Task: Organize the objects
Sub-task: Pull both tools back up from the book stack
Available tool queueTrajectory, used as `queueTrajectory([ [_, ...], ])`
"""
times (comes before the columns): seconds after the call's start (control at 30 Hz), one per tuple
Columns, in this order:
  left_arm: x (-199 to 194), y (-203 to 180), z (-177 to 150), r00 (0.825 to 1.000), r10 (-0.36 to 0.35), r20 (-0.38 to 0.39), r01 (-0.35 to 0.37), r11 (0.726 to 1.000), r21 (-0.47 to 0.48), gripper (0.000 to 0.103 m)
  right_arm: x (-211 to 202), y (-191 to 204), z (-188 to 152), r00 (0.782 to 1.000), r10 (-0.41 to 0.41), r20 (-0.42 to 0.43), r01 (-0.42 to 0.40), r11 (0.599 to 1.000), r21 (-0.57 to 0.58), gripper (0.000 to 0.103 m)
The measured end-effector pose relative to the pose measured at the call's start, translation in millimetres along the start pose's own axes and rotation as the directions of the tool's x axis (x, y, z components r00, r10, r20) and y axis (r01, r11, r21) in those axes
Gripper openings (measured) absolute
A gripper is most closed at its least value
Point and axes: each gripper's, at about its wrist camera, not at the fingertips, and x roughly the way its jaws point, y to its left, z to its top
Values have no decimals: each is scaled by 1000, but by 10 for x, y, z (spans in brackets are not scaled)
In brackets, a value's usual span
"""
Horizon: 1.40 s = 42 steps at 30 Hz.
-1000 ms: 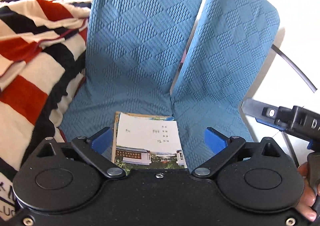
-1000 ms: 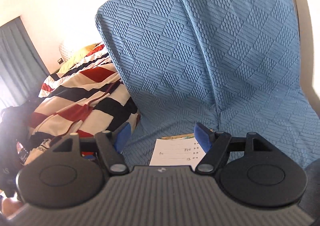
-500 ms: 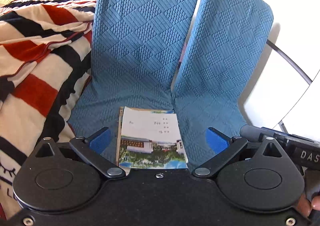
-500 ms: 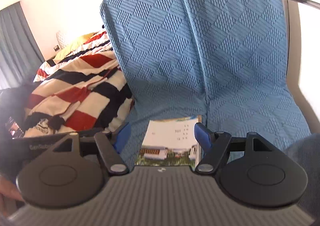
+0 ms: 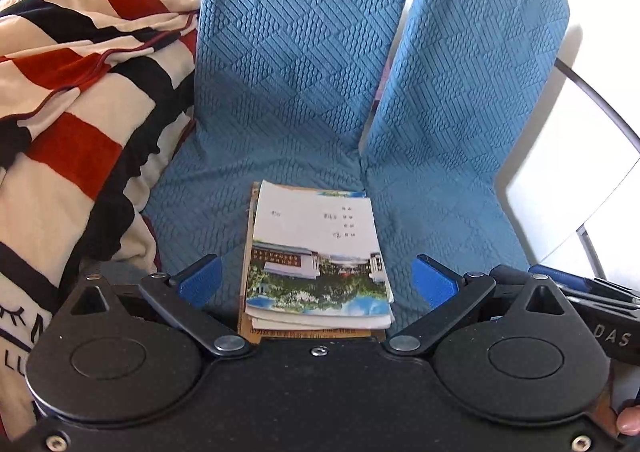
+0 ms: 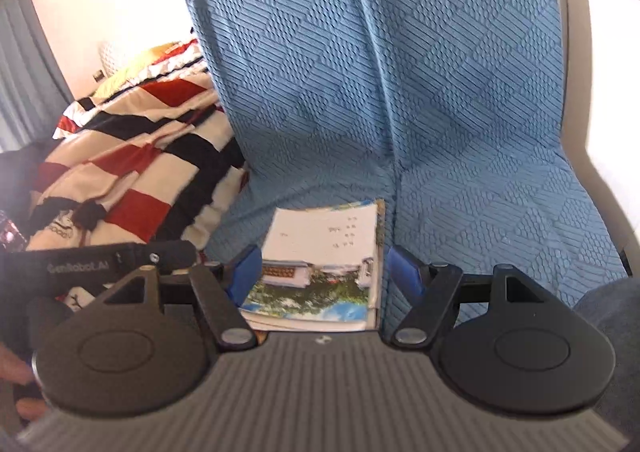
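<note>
The stack of thin paper booklets [image 5: 316, 256], topped by a white cover with a printed landscape photograph, lies flat on the seat of the blue quilted fabric chair cover [image 5: 288, 72]. It sits on the left seat panel, its right edge close to the seam between the two panels. The long axis of the stack runs from 6 o'clock to 12 o'clock in both wrist views, in line with both grippers.

The left gripper [image 5: 316, 280] has its fingers apart, one on each side of the stack with clear room at both long edges; nothing is clamped. The right gripper [image 6: 320, 272] also has its fingers apart and straddles the stack, with less margin; the blue pads appear close to the long edges, and contact cannot be confirmed. Judged from framing alone, neither gripper is clearly nearer.

The red, black and cream striped blanket [image 5: 72, 100] lies at 9 o'clock, near the stack. The chair backrest rises at 12 o'clock. Open seat remains at 3 o'clock.
</note>
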Motion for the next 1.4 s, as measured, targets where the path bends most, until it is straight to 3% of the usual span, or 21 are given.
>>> queueTrajectory([
  [0.17, -13, -15, -49, 1000, 0, -13, 0, 1000, 14, 101, 6, -25, -72, 1000, -16, -24, 16, 1000, -8, 72],
  [0.23, -26, -13, -65, 1000, 2, -16, -2, 1000, 16, 101, 6, -23, -79, 999, -17, -32, 17, 1000, -11, 88],
  [0.33, -62, -18, -95, 1000, 2, -16, -1, 1000, 19, 101, -30, -20, -94, 1000, -11, -24, 10, 1000, -11, 103],
  [0.6, -183, -11, -126, 1000, -4, -9, 4, 1000, 12, 101, -137, -16, -54, 998, -66, -6, 66, 998, -13, 103],
  [1.4, -386, 19, -149, 1000, 9, 1, -9, 1000, 16, 102, -272, 99, -95, 998, -61, -23, 60, 998, -4, 103],
])
